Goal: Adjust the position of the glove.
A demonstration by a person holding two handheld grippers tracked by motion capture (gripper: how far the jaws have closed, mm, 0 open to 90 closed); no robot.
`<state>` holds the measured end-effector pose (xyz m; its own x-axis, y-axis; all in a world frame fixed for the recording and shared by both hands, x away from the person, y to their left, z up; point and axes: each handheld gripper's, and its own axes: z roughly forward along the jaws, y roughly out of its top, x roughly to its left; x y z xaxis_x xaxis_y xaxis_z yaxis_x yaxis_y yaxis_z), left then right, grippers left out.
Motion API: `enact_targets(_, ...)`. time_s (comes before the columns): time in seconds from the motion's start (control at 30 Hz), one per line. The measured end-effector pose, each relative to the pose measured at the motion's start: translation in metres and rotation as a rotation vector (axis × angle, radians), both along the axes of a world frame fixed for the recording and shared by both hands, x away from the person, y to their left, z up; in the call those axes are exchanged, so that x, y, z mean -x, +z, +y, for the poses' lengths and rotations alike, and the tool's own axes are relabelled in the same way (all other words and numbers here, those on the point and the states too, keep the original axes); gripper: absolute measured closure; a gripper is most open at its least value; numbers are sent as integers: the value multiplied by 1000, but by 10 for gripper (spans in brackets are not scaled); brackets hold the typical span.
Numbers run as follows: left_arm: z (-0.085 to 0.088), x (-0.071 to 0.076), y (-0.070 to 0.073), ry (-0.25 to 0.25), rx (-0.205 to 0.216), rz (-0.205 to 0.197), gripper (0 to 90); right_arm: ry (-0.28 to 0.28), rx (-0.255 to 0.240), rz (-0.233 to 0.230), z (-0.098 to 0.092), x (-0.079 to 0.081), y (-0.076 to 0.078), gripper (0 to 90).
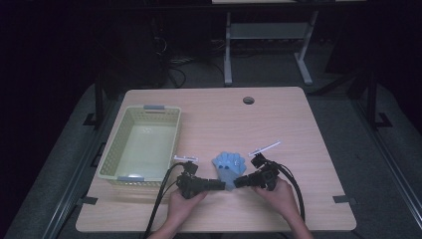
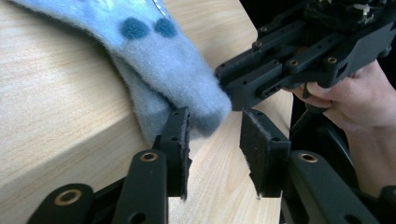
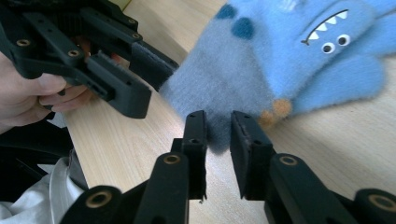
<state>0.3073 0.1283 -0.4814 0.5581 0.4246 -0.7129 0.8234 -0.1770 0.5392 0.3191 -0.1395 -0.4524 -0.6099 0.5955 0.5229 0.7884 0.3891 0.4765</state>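
Note:
A fuzzy blue glove with a monster face lies flat near the table's front edge, cuff toward me. My left gripper comes at the cuff from the left. Its jaws stand apart, with the cuff's end against the left pad and a clear gap to the right pad. My right gripper comes in from the right. Its jaws are narrow and pinch the edge of the cuff. The two grippers nearly meet tip to tip at the cuff.
A pale yellow-green plastic basket stands empty at the table's left, close behind my left hand. Two thin white strips lie beside the glove. A round cable hole sits near the far edge.

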Motion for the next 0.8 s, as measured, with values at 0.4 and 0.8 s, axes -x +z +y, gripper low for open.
enact_targets(0.4,6,-14,3,160,-3,18,521,-133,-3,10,-15,-12,-6,704)
enact_targets(0.8,-4,-36,3,252,-72,19,617,-210,90,-19,-9,-30,-11,868)
